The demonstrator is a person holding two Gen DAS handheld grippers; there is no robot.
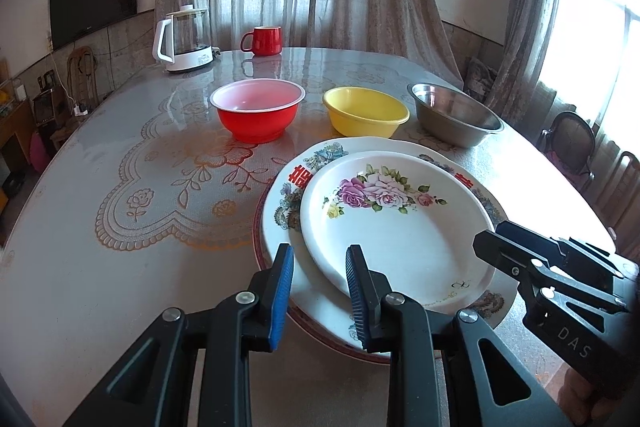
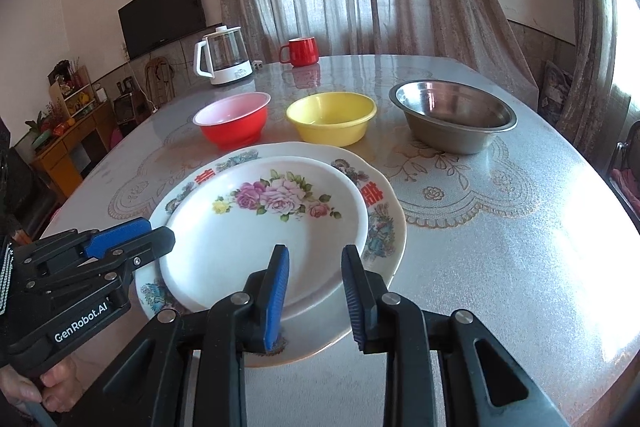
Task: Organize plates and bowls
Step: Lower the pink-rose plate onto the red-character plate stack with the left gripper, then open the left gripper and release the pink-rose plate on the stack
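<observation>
A white floral plate lies on a larger plate with red characters at the table's near side. My left gripper stands at the floral plate's left rim, one finger outside the rim and one over the inside, with a narrow gap and no pad visibly pressing. At the right rim, my right gripper straddles it the same way. Behind the plates stand a red bowl, a yellow bowl and a steel bowl, all apart in a row.
A white kettle and a red mug stand at the far side of the round table. A chair stands past the table's right edge. Curtains hang behind.
</observation>
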